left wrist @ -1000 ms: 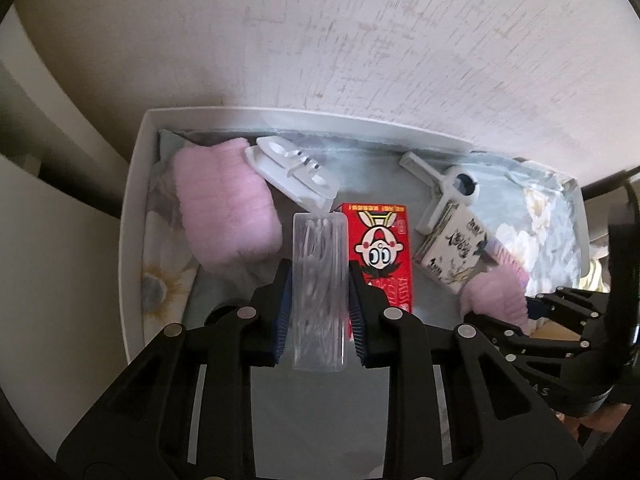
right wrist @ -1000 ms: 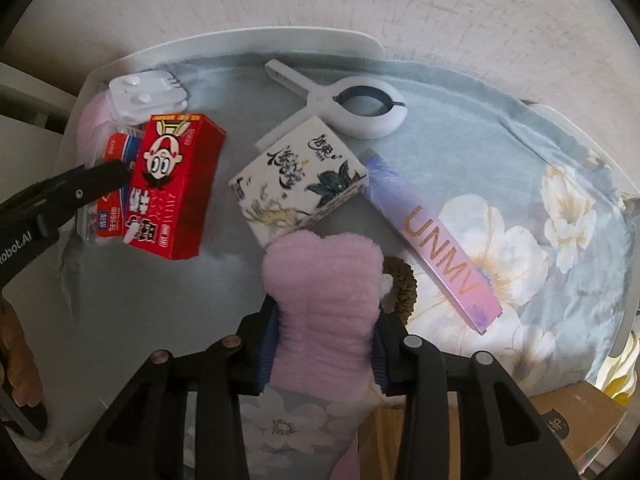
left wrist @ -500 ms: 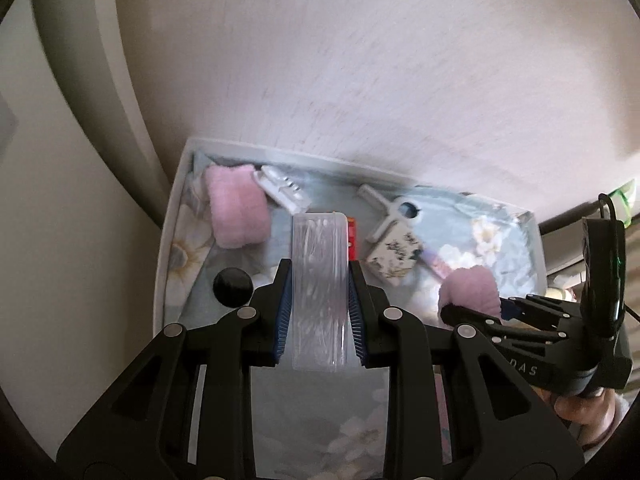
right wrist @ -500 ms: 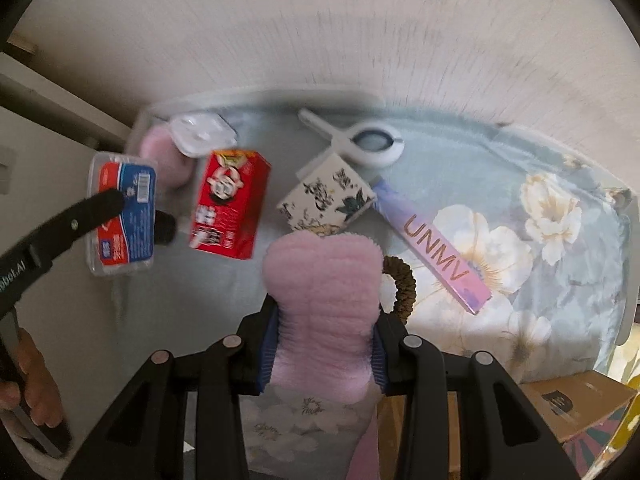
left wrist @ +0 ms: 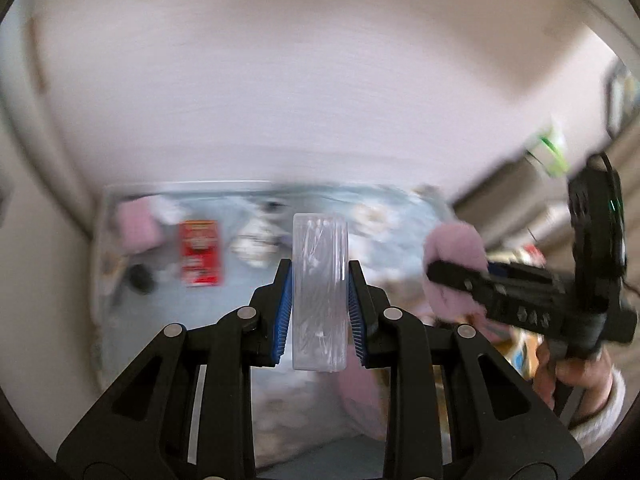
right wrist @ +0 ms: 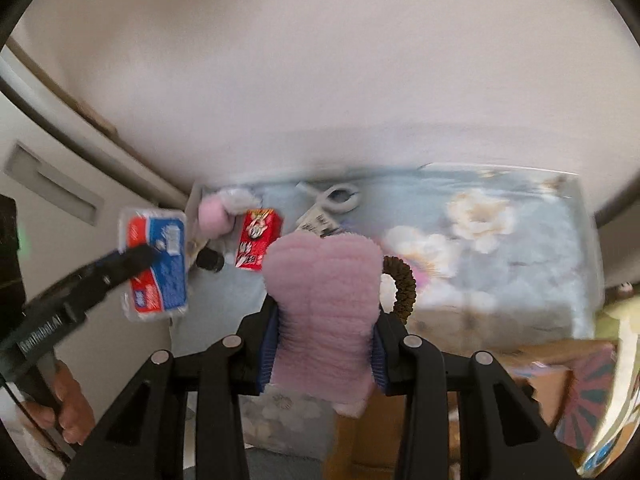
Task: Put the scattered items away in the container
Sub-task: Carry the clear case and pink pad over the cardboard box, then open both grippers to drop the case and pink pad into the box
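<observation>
- Left wrist view, nearest me: my left claw is clamped on a clear plastic case, blue pads pressed flat on its two long sides. I judge the case rigid, light and slick, so a grip across the narrow width, near its middle, should keep it from pivoting or sliding out.
- Right wrist view, nearest me: my right claw is closed around a pink fluffy pad, which bulges above the pads. It looks soft and very light; squeezing it at the waist is safe, nothing to crack. A brown hair tie sits just beside it, and I cannot tell whether it is attached.
- Farther off, well below both claws: the tray, lined with flowered blue cloth, holds a red box, a white clip, another pink pad and a small patterned box.
- The frames are blurred, so finer detail is lost.
</observation>
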Demonstrator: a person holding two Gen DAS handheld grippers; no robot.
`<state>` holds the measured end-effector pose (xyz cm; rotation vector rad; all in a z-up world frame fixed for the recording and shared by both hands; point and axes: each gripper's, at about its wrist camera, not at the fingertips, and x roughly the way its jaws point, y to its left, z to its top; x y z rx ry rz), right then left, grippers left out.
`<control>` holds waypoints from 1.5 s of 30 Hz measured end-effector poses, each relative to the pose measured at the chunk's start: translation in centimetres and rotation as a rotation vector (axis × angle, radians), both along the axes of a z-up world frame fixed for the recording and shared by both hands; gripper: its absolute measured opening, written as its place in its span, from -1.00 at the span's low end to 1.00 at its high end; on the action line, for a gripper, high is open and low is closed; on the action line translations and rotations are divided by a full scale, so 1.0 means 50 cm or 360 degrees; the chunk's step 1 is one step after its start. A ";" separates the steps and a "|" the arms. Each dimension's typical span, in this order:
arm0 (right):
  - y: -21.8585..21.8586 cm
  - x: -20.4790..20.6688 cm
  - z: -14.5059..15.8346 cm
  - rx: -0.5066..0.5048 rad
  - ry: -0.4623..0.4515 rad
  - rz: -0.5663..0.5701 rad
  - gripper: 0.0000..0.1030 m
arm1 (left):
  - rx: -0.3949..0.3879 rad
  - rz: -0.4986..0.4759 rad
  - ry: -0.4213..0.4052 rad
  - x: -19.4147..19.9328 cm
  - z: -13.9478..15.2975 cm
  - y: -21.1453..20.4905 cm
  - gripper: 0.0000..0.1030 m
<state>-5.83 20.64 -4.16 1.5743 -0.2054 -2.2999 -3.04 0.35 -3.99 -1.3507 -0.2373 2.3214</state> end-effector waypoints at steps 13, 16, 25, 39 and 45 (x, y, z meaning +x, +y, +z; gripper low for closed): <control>0.332 0.137 -0.090 0.0073 -0.0192 -0.0492 -0.30 | -0.0342 -0.0640 -0.0223 0.125 -0.164 0.377 -0.55; 0.367 0.160 -0.131 0.0046 -0.0266 -0.0538 -0.30 | -0.0435 -0.0695 -0.0295 0.137 -0.216 0.413 -0.55; 0.419 0.182 -0.188 -0.0017 -0.0340 -0.0557 -0.30 | -0.0578 -0.0774 -0.0311 0.155 -0.232 0.481 -0.55; 0.459 0.185 -0.133 -0.0040 -0.0122 -0.0570 0.33 | -0.0550 -0.0730 -0.0027 0.155 -0.141 0.508 0.98; 0.462 0.192 -0.116 -0.0146 -0.0059 -0.0573 0.33 | -0.0504 -0.0684 -0.0085 0.150 -0.147 0.487 0.98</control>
